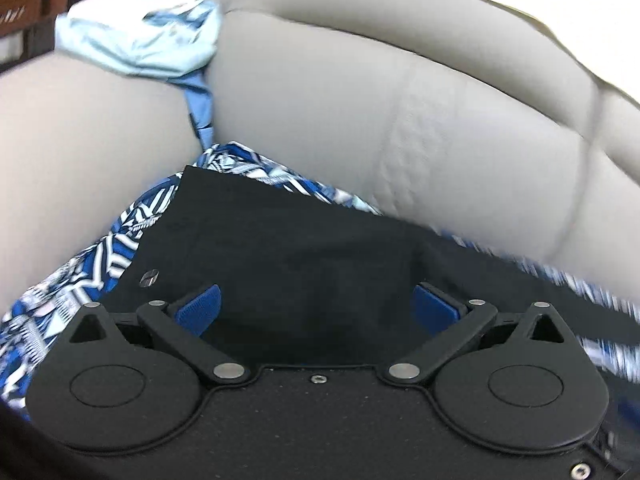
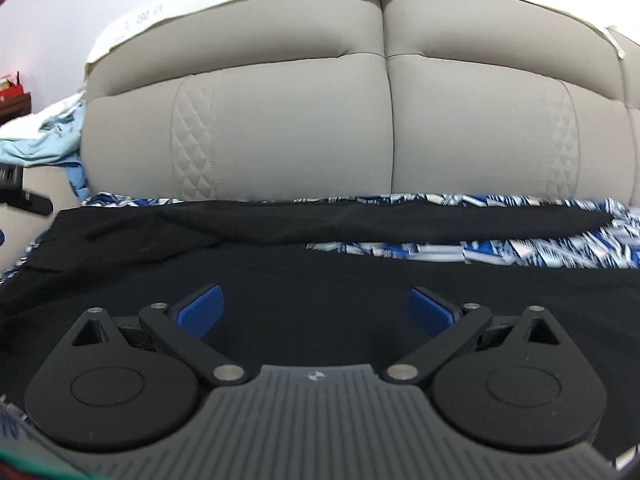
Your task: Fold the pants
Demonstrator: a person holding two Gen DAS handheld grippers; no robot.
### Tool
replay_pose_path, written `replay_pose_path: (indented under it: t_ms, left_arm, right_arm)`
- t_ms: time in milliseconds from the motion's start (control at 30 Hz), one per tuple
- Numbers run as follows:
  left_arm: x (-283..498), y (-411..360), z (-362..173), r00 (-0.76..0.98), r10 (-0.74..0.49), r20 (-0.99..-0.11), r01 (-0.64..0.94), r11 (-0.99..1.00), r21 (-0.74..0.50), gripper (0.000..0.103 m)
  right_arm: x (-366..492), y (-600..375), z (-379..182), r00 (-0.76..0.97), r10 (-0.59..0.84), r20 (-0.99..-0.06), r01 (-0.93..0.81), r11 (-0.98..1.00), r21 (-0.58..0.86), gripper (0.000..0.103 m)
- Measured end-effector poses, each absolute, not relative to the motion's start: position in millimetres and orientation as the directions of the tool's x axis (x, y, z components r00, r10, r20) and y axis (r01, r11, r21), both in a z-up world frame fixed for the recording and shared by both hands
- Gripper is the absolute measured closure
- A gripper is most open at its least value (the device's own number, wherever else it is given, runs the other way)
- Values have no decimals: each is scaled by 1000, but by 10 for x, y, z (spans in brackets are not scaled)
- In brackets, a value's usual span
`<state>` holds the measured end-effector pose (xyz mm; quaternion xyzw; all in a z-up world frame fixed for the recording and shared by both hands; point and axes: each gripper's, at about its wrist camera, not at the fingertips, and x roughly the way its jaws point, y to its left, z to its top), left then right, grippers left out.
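Left wrist view: your left gripper [image 1: 316, 306] hangs with its jaws spread wide and nothing between the ribbed blue pads [image 1: 200, 308]. Below it lie the black pants [image 1: 304, 248], a smooth matte cloth with a straight edge and a squared corner toward the sofa back. They rest on a blue, white and black geometric print sheet [image 1: 120, 232] that covers the sofa seat. The beige sofa [image 1: 400, 100] has plump, rounded cushions of fine-grained upholstery with a quilted diamond-stitched strip. A crumpled pale blue cloth [image 1: 136, 44] sits in a heap at the sofa's far end. This picture is tilted and blurred at its right edge.

Right wrist view: your right gripper [image 2: 316, 308] also stands wide open and empty, just above the pants [image 2: 320, 276]. One long tapering leg [image 2: 400, 220] stretches flat along the foot of the sofa back [image 2: 280, 120], with a band of the print sheet [image 2: 480, 254] showing between the dark fabric areas.
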<state>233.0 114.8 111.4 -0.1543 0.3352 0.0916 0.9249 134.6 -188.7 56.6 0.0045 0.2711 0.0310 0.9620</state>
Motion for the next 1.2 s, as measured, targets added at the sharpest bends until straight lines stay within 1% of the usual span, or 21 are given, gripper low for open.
replay_pose_path:
  t_ms: [133, 200, 300, 400, 467, 600, 633, 700, 733, 767, 800, 833, 867, 933, 1033, 1067, 1133, 1200]
  left_arm:
    - [3001, 1461, 947, 703, 152, -695, -410, 885, -221, 0]
    - [3311, 1609, 849, 664, 199, -720, -490, 843, -219, 0]
    - [3704, 1849, 658, 610, 246, -753, -595, 770, -230, 0]
    - [4029, 2029, 454, 564, 289, -774, -673, 703, -228, 1]
    - [4189, 2070, 344, 536, 321, -781, -701, 684, -200, 0]
    - [4447, 2064, 128, 443, 419, -793, -741, 669, -61, 1]
    - [4470, 2069, 86, 425, 432, -795, -750, 661, -42, 3]
    - [4413, 2042, 72, 412, 475, -777, -774, 633, -24, 25]
    - [4360, 2027, 85, 408, 508, -759, -791, 612, -15, 56]
    - [4294, 2022, 106, 412, 521, -747, -797, 604, -18, 72]
    - [4247, 2031, 133, 438, 501, -746, -781, 624, -39, 76]
    - [4185, 2034, 173, 472, 480, -740, -762, 644, -69, 85]
    - [4115, 2029, 227, 503, 467, -727, -743, 663, -88, 88]
    - [3938, 1989, 356, 552, 447, -704, -711, 693, -118, 92]
    - [3579, 1895, 609, 639, 405, -654, -642, 749, -163, 94]
    - [3437, 1857, 687, 667, 395, -632, -613, 772, -166, 94]
    - [3175, 1822, 833, 719, 368, -589, -567, 801, -192, 95]
    - [2783, 1814, 959, 769, 326, -549, -524, 815, -249, 95]
  right_arm:
    - [1635, -1950, 554, 857, 43, -513, -50, 999, 0, 0]
    - [1686, -1998, 528, 867, 28, -498, -34, 999, -3, 0]
    - [1728, -2066, 466, 863, 30, -504, -26, 1000, 14, 0]
    - [1741, -2098, 421, 869, 7, -495, -8, 1000, 1, 0]
    - [1758, -2104, 396, 870, -1, -493, -3, 1000, -8, 0]
    - [1824, -2078, 322, 861, -7, -508, -9, 1000, -29, 0]
    - [1837, -2069, 302, 858, -10, -513, -8, 999, -34, 0]
    - [1860, -2061, 265, 852, -14, -523, -6, 999, -37, 0]
    - [1866, -2059, 254, 851, -15, -525, -4, 999, -36, 0]
    - [1867, -2056, 248, 850, -15, -526, -3, 999, -34, 0]
    - [1863, -2052, 247, 851, -14, -525, -3, 999, -32, 0]
    - [1858, -2049, 250, 853, -13, -523, -3, 1000, -30, 0]
    - [1848, -2045, 253, 855, -13, -519, -2, 1000, -28, 0]
    - [1820, -2041, 269, 859, -7, -513, -3, 1000, -18, 0]
    - [1756, -2047, 302, 866, 2, -500, 2, 1000, 8, 0]
    - [1721, -2049, 317, 872, 2, -489, 6, 1000, 16, 2]
    - [1649, -2044, 355, 878, 13, -479, 4, 999, 33, 10]
    - [1570, -2033, 393, 877, 48, -478, -13, 997, 77, 12]
